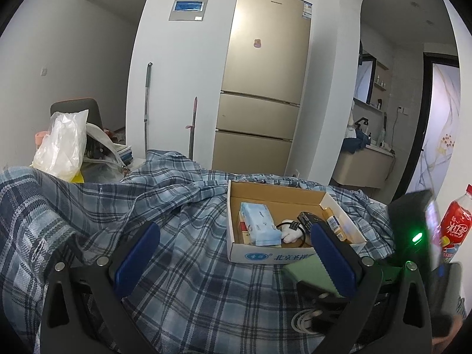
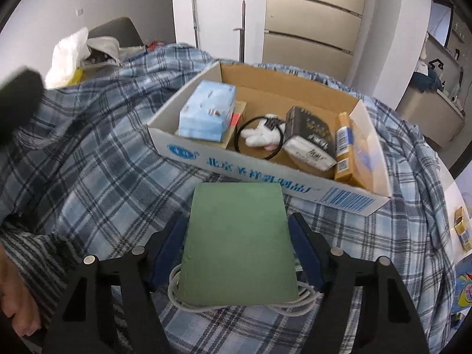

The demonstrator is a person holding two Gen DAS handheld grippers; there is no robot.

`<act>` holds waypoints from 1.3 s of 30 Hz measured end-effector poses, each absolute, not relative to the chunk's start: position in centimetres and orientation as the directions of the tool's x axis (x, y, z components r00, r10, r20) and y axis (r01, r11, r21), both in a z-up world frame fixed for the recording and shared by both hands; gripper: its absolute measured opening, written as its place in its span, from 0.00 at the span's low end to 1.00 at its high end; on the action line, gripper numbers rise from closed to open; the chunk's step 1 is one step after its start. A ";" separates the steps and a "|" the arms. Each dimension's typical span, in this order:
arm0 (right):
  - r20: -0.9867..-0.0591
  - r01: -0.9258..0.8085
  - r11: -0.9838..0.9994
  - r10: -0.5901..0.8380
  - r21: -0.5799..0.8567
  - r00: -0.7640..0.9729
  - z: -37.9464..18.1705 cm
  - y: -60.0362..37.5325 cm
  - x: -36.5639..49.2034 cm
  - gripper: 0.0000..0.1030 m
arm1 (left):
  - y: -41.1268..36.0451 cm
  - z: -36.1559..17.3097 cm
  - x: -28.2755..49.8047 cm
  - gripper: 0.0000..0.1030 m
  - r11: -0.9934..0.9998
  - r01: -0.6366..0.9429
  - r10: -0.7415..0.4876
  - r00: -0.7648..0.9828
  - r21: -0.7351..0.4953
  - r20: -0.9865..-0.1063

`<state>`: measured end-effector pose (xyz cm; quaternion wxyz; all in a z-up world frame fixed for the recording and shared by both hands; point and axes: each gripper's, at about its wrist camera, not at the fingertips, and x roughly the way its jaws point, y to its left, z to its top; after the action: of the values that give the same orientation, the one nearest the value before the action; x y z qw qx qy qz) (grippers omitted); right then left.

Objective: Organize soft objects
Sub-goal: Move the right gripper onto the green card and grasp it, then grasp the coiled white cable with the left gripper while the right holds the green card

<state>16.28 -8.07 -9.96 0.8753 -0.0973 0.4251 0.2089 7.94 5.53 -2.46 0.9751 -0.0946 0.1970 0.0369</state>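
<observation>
A flat green foam block (image 2: 233,206) lies on the blue plaid cloth (image 2: 88,177), on top of a coiled white cable (image 2: 183,301). My right gripper (image 2: 237,221) is shut on the block, with one blue pad against each of its long sides. Just beyond stands an open cardboard box (image 2: 265,177) holding a blue tissue pack (image 2: 206,109), a white plush toy (image 2: 259,135) with a black ring, a black tissue pack (image 2: 309,138) and a yellow carton (image 2: 343,147). My left gripper (image 1: 236,256) hovers open over the cloth, nothing between its fingers. Its view also shows the box (image 1: 256,255) and the block (image 1: 306,274).
A red drink bottle (image 1: 454,227) stands at the right. A white plastic bag (image 1: 62,144) and a grey bag sit at the far left by a chair. A gold fridge (image 1: 262,88) and a mop stand behind. A person's hand (image 2: 14,295) and striped sleeve are at lower left.
</observation>
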 end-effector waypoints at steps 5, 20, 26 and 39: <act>-0.756 -0.429 0.903 0.305 0.036 0.579 -7.8 -10.0 15.9 0.68 | 5.5 -2.5 7.9 1.00 0.980 -0.103 0.029 0.920 -0.171 -0.390; -0.634 -0.359 0.933 0.280 0.005 0.721 -6.1 -16.0 13.3 0.68 | 4.1 -2.3 7.8 1.00 0.991 -0.047 -0.003 0.925 -0.122 -0.379; -0.571 -0.374 0.927 0.311 0.008 0.760 -6.1 -16.4 12.4 0.68 | 3.8 -2.3 7.7 1.00 0.993 -0.032 -0.013 0.927 -0.113 -0.375; -0.525 -0.388 0.922 0.325 -0.011 0.787 -5.9 -16.3 11.3 0.68 | 3.4 -2.1 7.9 0.99 0.994 0.010 -0.051 0.922 -0.108 -0.384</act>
<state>11.28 -16.28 -5.88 0.9433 -0.0592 0.2666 0.1888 7.94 3.39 -2.11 0.9789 -0.0519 0.1972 -0.0155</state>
